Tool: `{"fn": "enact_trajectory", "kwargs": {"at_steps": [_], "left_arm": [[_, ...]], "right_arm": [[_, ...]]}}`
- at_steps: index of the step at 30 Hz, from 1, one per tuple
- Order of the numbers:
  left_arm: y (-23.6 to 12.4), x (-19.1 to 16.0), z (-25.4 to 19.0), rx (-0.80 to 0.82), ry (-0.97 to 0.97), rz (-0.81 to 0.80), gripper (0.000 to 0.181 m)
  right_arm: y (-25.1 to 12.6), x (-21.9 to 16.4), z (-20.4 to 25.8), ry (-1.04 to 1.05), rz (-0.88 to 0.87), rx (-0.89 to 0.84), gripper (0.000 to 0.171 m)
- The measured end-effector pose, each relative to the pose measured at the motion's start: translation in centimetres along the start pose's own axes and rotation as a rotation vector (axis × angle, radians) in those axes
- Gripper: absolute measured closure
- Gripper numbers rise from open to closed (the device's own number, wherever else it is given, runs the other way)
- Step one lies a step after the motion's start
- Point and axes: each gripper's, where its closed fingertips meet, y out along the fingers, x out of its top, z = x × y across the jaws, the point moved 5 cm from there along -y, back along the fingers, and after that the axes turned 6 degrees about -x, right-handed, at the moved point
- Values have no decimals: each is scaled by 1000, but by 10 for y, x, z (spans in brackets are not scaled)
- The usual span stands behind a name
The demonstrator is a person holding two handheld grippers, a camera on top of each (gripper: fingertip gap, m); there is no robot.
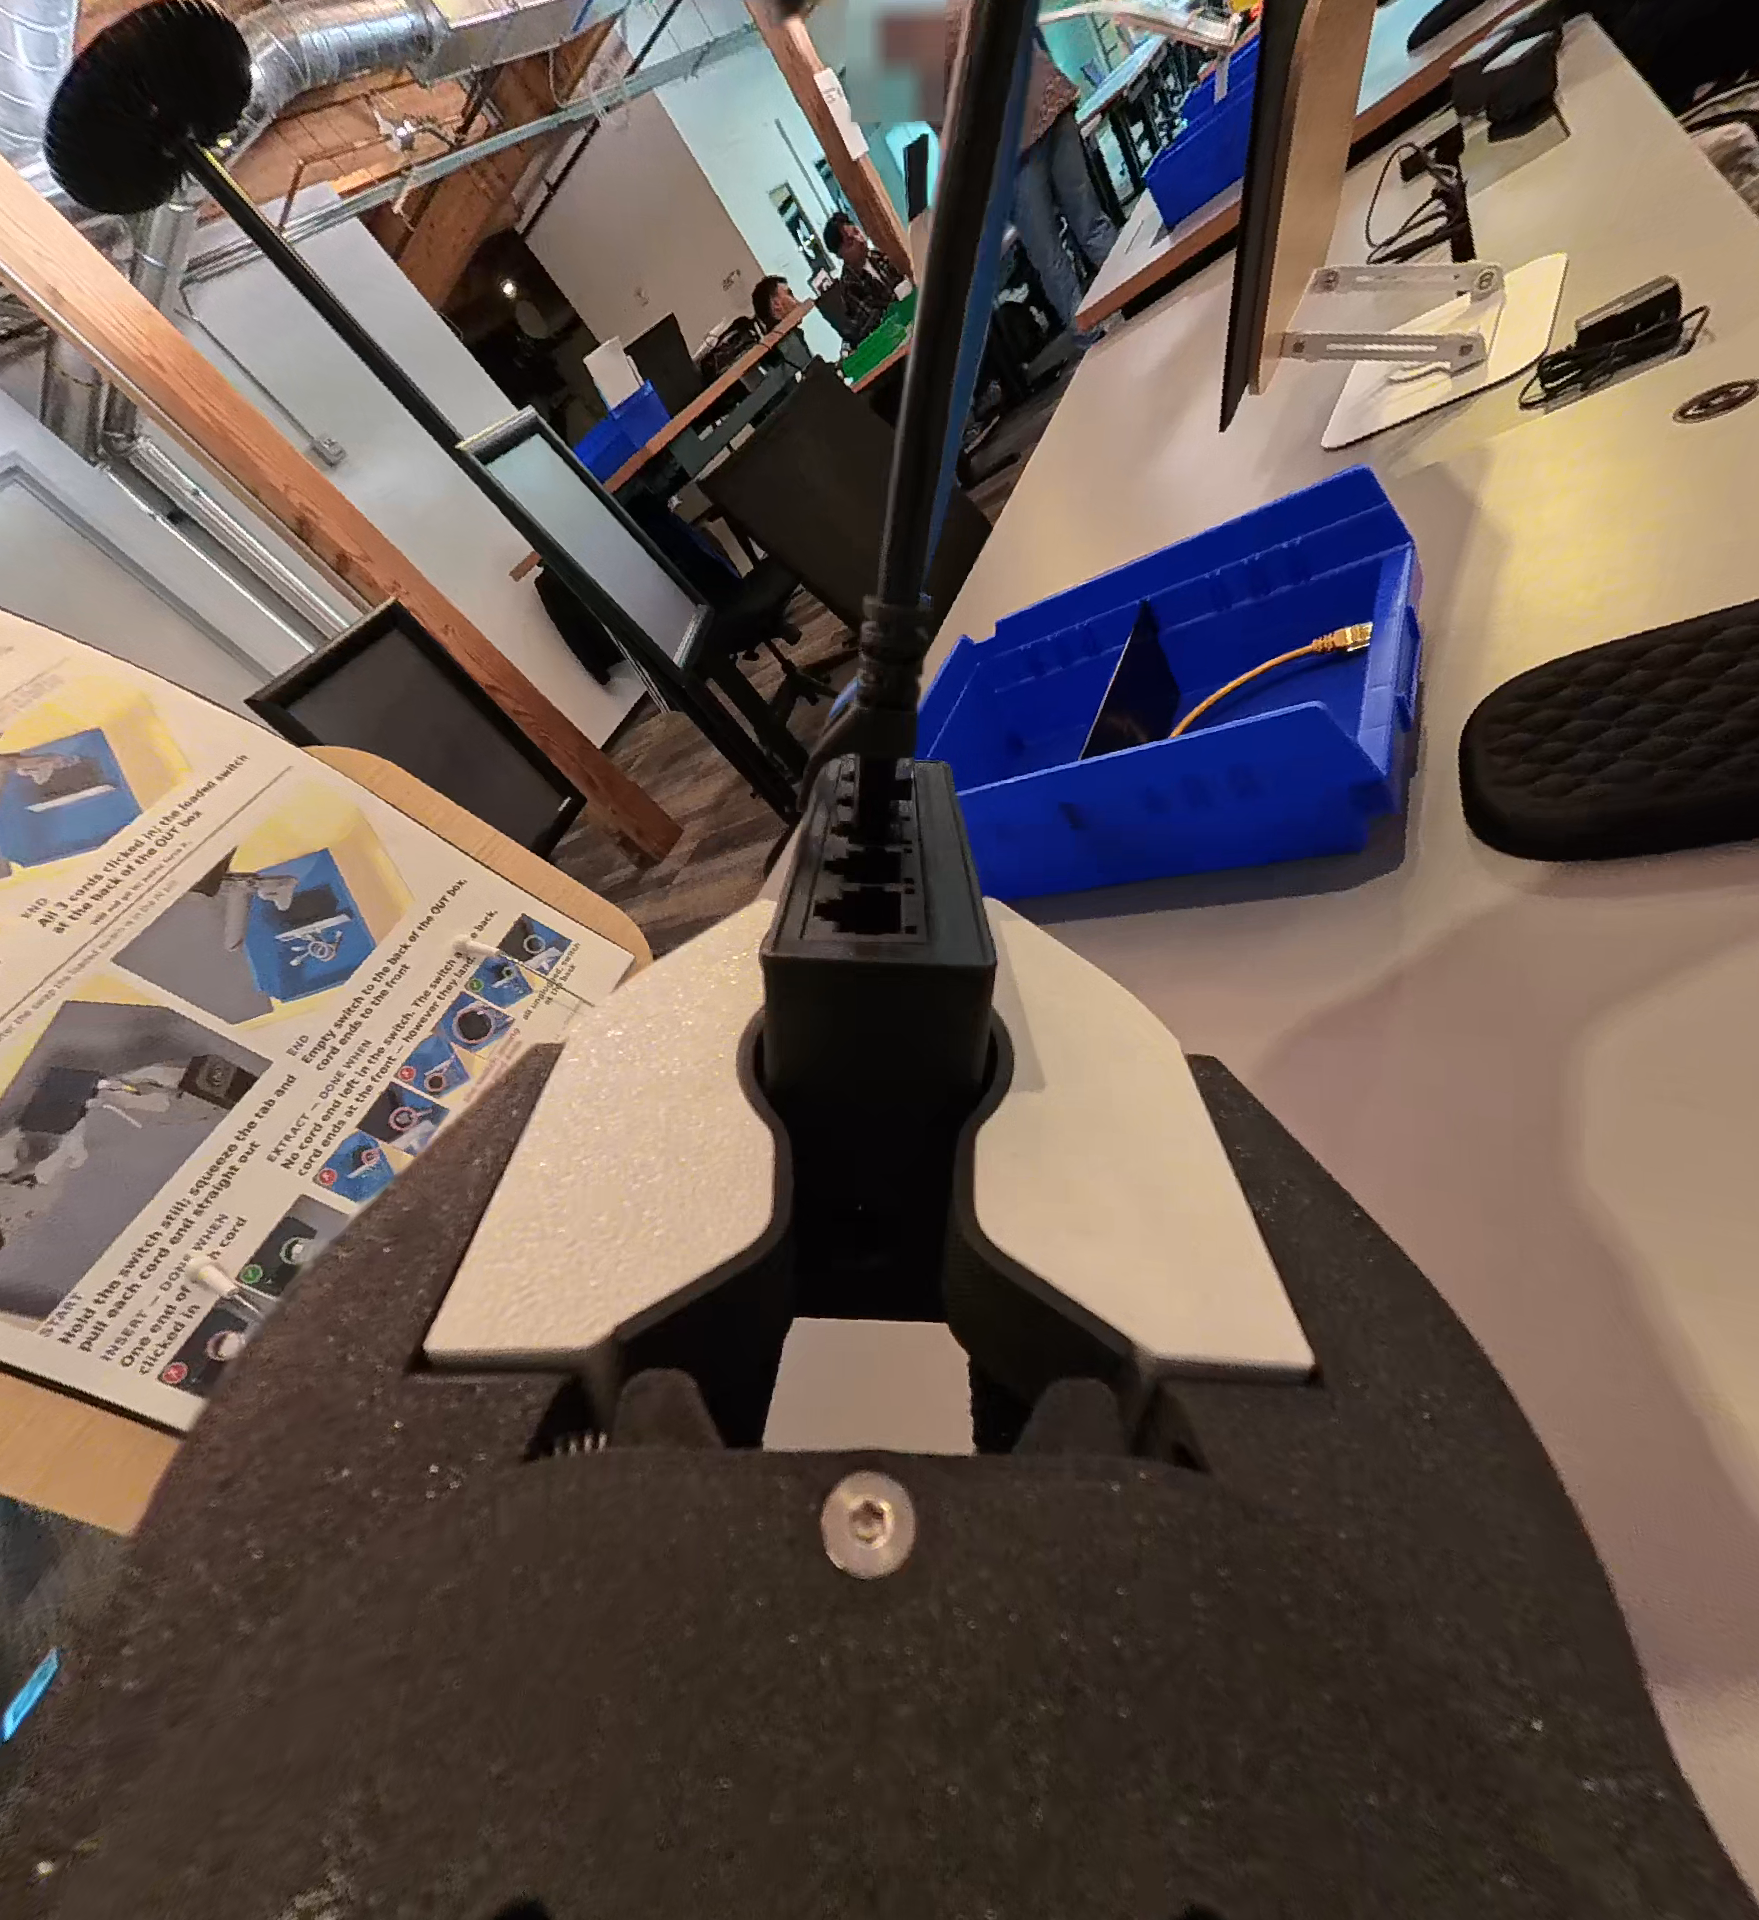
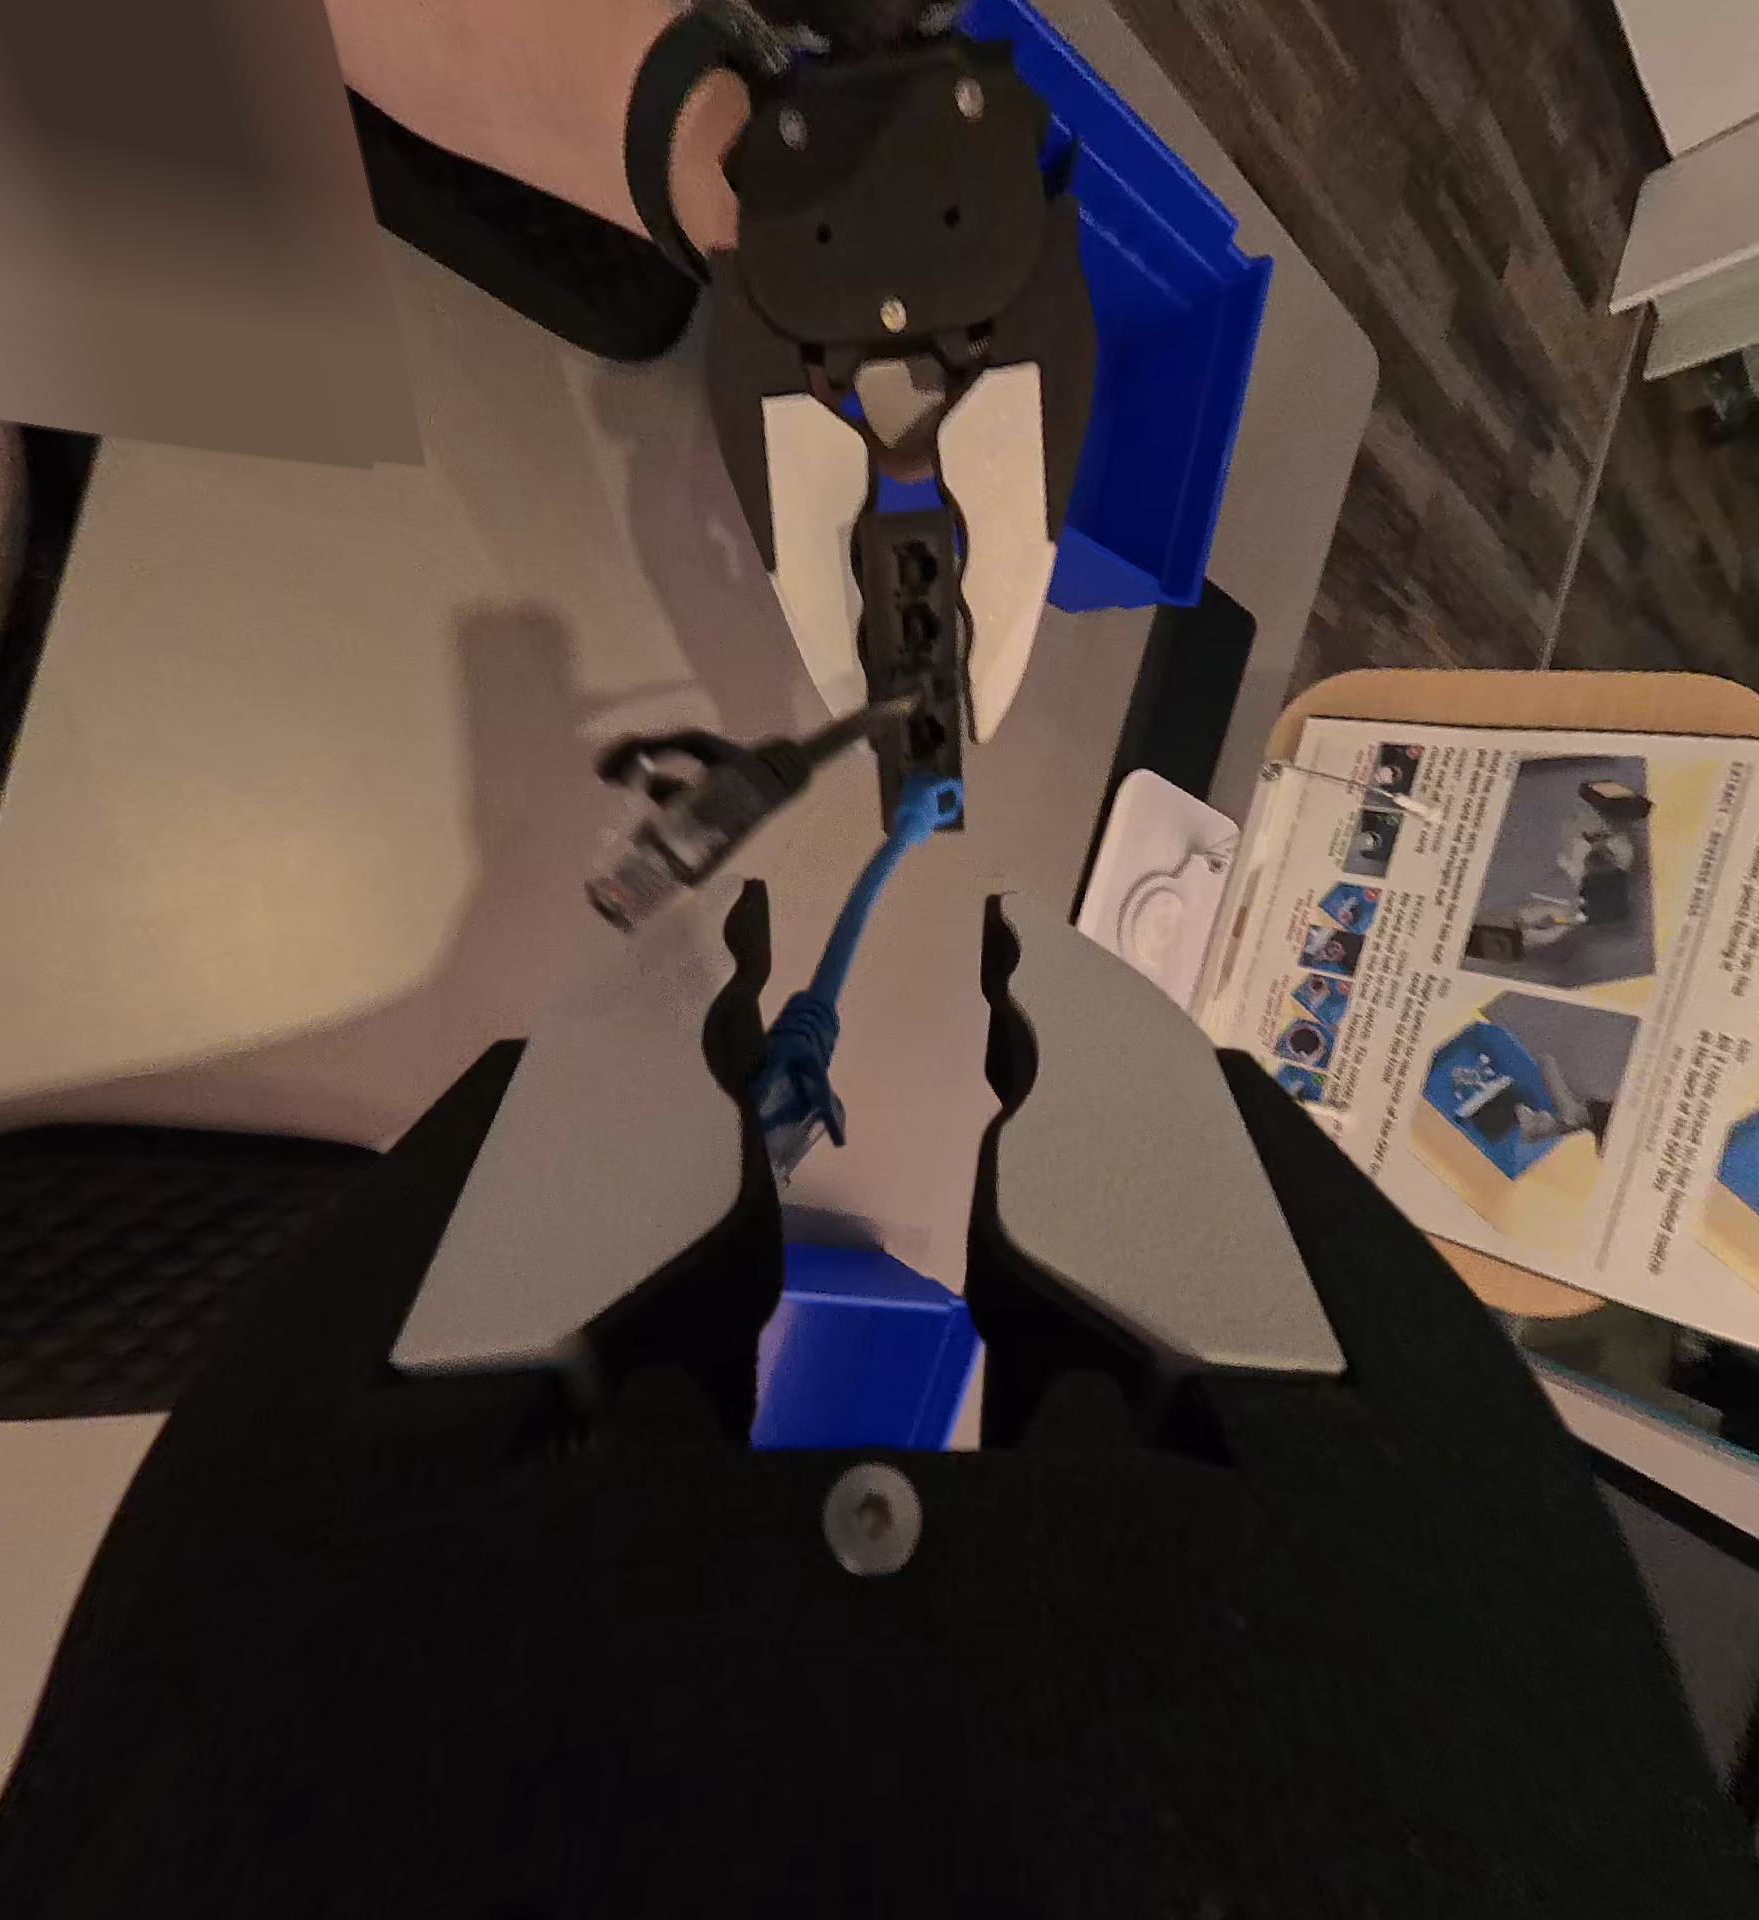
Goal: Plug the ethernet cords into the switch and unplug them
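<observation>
Where the switch sits: clamped in the left claw [image 1: 875, 1049], held up above the counter [image 1: 1322, 1039], its row of ports facing away from that claw.
Left claw: closed on the switch [image 1: 880, 935]; both white fingers [image 1: 667, 1122] press the black box's sides.
Right claw: spread wide [image 2: 870, 935], holding nothing, pointed at the switch from the port side.
Black cord: plugged into a port near the far end of the switch [image 1: 901, 582]; seen from the right claw, its loose plug [image 2: 677, 821] swings out to one side of the switch, blurred.
Blue cord: plugged into the port at the switch's outer end [image 2: 854, 935]; its free plug dangles between the right claw's fingers [image 2: 1124, 1143] without touching either.
Remaining ports: the ones nearest the left claw look empty.
Blue bin: on the counter beyond the switch [image 1: 1197, 748], with a yellow cord [image 1: 1259, 675] lying inside it.
Instruction sheet: on a wooden board beside the switch [image 1: 179, 987], at the counter's edge.
Black padded rest: on the counter past the bin [image 1: 1664, 727].
</observation>
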Motion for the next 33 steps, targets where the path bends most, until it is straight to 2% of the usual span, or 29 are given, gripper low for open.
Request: {"fn": "enact_trajectory", "kwargs": {"at_steps": [3, 6, 12, 16, 19, 27, 30, 33], "left_arm": [[-2, 4, -1, 3, 12, -10, 152], [-1, 7, -4, 5, 22, -20, 152], [2, 7, -7, 41, 87, 18, 152], [4, 4, -7, 56, 94, 55, 152], [4, 3, -6, 41, 75, 51, 152], [4, 2, -8, 16, 93, 55, 152], [4, 5, -12, -24, 87, 32, 152], [3, 9, -18, -70, 76, -6, 152]], "right_arm": [[-6, -10, -9, -7, 36, -41, 133], [-5, -3, -10, 13, -3, -27, 134], [-4, 3, 3, -14, 53, 113, 138], [-11, 0, -7, 64, 96, 154, 138], [-11, 6, -8, 23, 96, 128, 134], [-25, 12, -12, 5, 161, 168, 137], [-31, 17, -17, 15, 130, 150, 137], [-21, 22, -19, 10, 81, 111, 138]]}}
